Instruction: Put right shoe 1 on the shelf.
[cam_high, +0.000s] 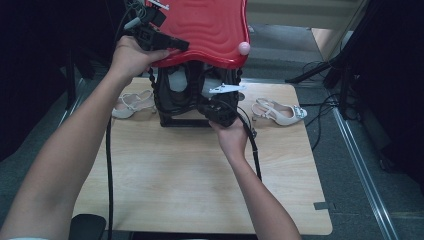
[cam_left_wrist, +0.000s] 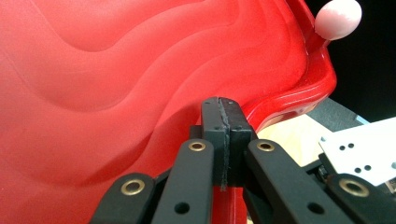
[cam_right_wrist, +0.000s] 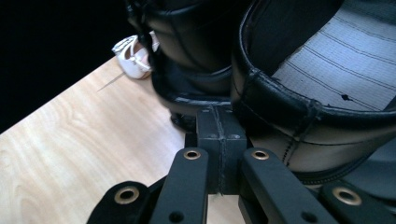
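Bare wooden surface (cam_high: 200, 185) low in frame | right tool (cam_high: 218, 111) at centre, jaws pressed together against black boots (cam_high: 182, 97) | pale sandals (cam_high: 280, 112) flanking | left tool (cam_high: 161, 41) upper left, jaws together at red lid (cam_high: 210, 30) edge, grip unclear.
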